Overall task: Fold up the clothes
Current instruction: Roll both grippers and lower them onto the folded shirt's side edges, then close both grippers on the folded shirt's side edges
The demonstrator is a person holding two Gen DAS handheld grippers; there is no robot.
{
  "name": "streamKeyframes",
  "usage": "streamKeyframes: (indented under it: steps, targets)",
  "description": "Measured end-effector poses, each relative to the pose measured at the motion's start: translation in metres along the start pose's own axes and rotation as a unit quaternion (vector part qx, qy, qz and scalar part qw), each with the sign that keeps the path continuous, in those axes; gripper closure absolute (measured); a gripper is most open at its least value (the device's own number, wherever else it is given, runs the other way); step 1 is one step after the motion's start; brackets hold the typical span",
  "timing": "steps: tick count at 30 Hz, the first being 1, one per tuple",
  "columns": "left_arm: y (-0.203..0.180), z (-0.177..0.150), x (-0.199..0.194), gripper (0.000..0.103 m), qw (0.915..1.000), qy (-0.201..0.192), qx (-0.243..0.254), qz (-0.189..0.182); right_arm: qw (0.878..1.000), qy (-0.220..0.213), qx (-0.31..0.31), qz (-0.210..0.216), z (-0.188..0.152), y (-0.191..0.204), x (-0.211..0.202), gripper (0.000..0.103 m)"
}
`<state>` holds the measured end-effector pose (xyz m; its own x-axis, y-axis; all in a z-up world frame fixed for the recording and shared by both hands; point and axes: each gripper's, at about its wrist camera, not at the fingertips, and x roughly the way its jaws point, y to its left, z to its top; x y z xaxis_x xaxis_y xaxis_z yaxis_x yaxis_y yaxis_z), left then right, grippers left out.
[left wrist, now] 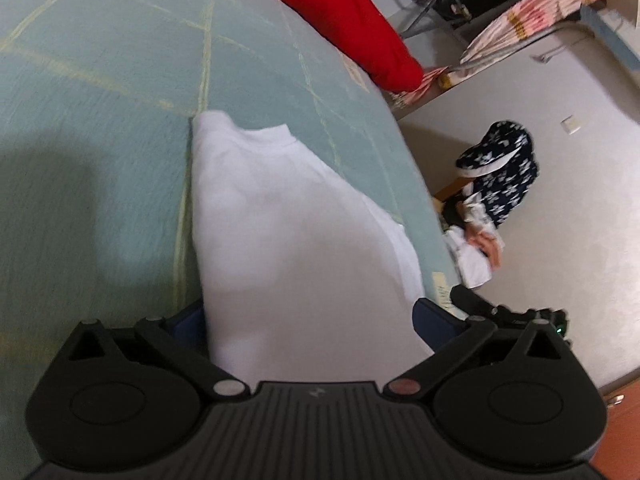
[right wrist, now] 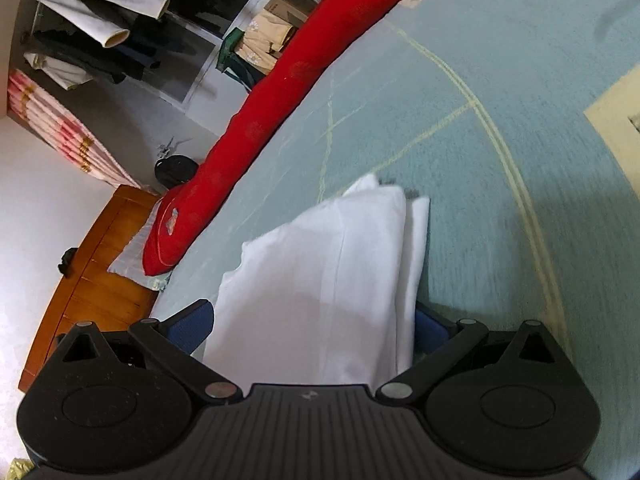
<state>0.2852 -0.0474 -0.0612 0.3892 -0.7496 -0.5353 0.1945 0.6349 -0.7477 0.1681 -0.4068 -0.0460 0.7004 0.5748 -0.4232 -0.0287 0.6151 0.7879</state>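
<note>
Inspecting a white garment [left wrist: 288, 216] lying folded on the green bed cover [left wrist: 100, 120].
My left gripper [left wrist: 308, 320] and right gripper [right wrist: 312, 324] stand wide apart, cloth between unpressed pads. A red pillow [left wrist: 348, 20] lies beyond. Only the left view shows the patterned clothes [left wrist: 500, 172] on the floor.

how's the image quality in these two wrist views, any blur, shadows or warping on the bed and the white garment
Left wrist view: smeared by motion blur, the white garment overexposed and nearly featureless, a dark shadow on the green bedspread, strong fisheye curvature. Right wrist view: sharper, garment folds readable, shadow at right, the bedspread's lines bowed by the lens.
</note>
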Motion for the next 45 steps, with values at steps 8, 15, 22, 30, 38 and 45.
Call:
streamKeyframes:
  steps: [8, 15, 22, 30, 38, 45]
  targets:
    - [0.009, -0.012, -0.009, 0.001, 0.9984, 0.007, 0.032, -0.046, 1.0, 0.0, -0.017, 0.004, -0.016, 0.002, -0.012, 0.0]
    - [0.005, -0.013, -0.013, 0.001, 0.9986, 0.001, 0.034, -0.04, 0.999, -0.012, -0.037, -0.017, -0.021, 0.008, -0.01, 0.0]
    - [0.006, -0.011, -0.013, 0.001, 0.9991, 0.002, 0.02, -0.038, 0.999, -0.023, -0.037, -0.018, -0.023, 0.007, -0.009, 0.0]
    - [0.009, -0.006, -0.014, 0.001, 0.9991, 0.02, 0.002, -0.038, 0.999, -0.015, -0.038, -0.023, -0.021, 0.007, -0.007, 0.0]
    - [0.008, -0.005, -0.012, 0.001, 0.999, 0.032, 0.004, -0.032, 0.998, 0.068, -0.016, -0.003, 0.007, 0.001, -0.003, 0.0]
    - [0.007, -0.007, -0.016, 0.001, 0.9973, 0.05, -0.008, -0.053, 0.996, 0.048, 0.045, 0.066, 0.005, -0.02, -0.018, 0.0]
